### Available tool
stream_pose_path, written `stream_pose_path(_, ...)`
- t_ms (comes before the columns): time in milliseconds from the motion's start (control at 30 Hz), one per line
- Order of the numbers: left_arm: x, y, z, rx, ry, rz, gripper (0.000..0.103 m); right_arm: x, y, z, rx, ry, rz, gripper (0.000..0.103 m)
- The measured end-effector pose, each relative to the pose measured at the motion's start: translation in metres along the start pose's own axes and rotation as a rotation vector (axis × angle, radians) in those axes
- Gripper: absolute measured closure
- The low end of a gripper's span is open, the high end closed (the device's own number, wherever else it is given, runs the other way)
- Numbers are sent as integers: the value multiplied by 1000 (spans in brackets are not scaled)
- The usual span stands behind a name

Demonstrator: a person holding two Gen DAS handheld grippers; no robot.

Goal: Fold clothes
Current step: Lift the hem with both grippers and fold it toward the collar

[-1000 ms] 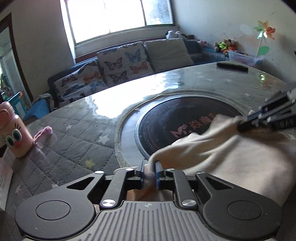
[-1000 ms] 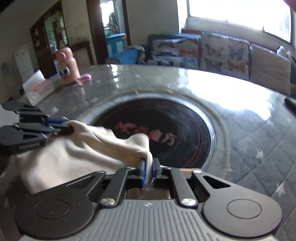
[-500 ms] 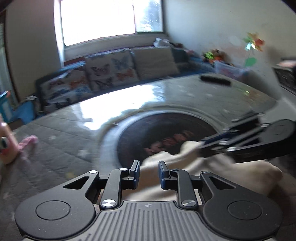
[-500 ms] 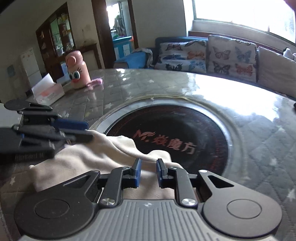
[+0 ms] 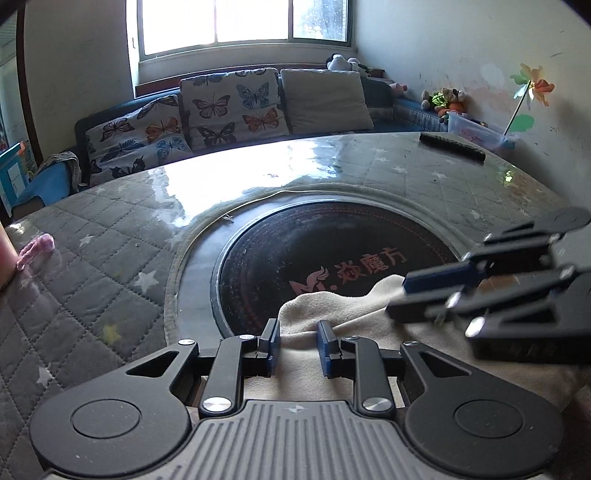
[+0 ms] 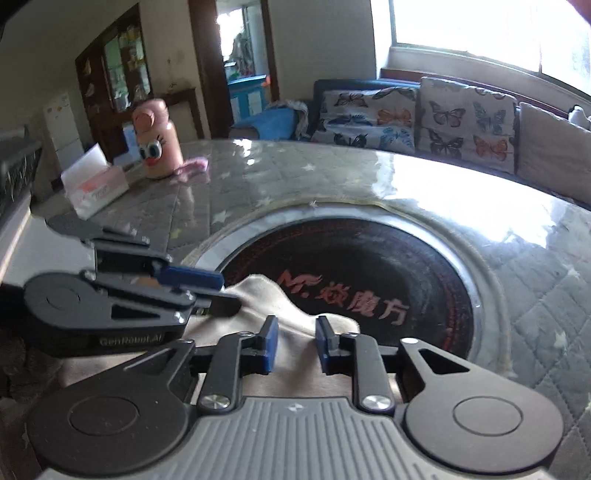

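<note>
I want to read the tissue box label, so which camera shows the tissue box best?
The right wrist view. The tissue box stands at the table's far left edge beside the pink bottle, in full view, though its print is too blurred to read. The left wrist view does not show the box at all.

Daylight from the blown-out window (image 5: 243,18) glares white off my table (image 5: 295,166), edges bend fisheye-round, and my right tongs (image 5: 402,299) smear with blur.

Ahead of both grippers the table (image 5: 424,184) lies unobstructed; pink bottle (image 6: 157,138) and tissue box (image 6: 98,184) stand far left.
</note>
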State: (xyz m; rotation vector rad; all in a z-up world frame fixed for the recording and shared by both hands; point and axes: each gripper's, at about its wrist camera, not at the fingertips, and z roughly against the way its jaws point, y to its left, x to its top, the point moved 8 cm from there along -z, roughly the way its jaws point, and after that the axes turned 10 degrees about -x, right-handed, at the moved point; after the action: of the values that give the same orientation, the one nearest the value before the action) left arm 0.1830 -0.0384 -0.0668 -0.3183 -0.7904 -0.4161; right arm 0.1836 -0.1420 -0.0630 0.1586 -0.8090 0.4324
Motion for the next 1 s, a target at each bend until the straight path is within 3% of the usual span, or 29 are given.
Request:
stream_pose_path(233,-4,0,45,-6,-64,-24,78,1,6,4,-5,-9,28,72)
stream_pose_path(500,-45,-22,88,-48,-76,-86,79,-8,34,34,64,-35,109,62)
stream_pose_path(567,-54,-22,94,-40,-72,-84,80,-14,45,43,85,-44,143,58)
stream_pose_path(767,-80,-12,96,-12,-40,-25,80,-34,77,48,94,-59,235,58)
stream_pose_path(1000,-79,-10,106,1,-66,-11,80,-35,71,65,105,-77,203,56)
